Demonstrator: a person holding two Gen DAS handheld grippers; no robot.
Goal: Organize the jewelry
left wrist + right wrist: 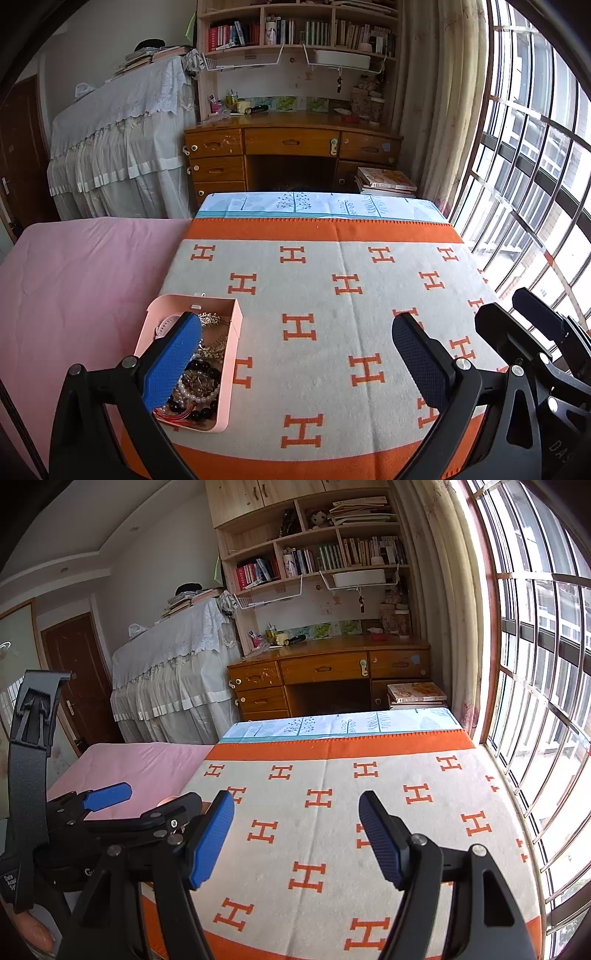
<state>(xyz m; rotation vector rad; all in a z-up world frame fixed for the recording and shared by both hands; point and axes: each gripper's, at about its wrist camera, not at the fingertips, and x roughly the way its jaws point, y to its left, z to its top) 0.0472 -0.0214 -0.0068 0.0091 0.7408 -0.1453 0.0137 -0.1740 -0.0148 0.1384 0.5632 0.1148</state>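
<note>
Jewelry (199, 384) sits piled in an open pink box (236, 325) on the orange-and-grey H-pattern blanket (332, 302), near the blanket's left edge, next to the pink sheet (81, 280); pearl strands, dark bead bracelets and gold-toned pieces are mixed together, and a white round item lies at the box's far end. Left wrist view: left gripper (297, 350) is above the blanket with jaws wide apart, nothing between the pads; its left blue finger overlaps the box in view, contact cannot be told. Part of the right gripper (535, 325) shows at the right edge. Behind: wooden desk (291, 142) with drawers, bookshelf (303, 29), white lace-covered furniture (122, 122), window with bars (535, 147). Right wrist view: right gripper (295, 838) is over the blanket (332, 812), jaws spread fairly wide, empty, only blanket seen between the blue pads. Left gripper (147, 808) shows at the left, seen from the side, one blue finger sticking out over the pink sheet (140, 764); box almost fully hidden behind it. Same desk (328, 664) and bookshelf (317, 554) beyond the bed.
</note>
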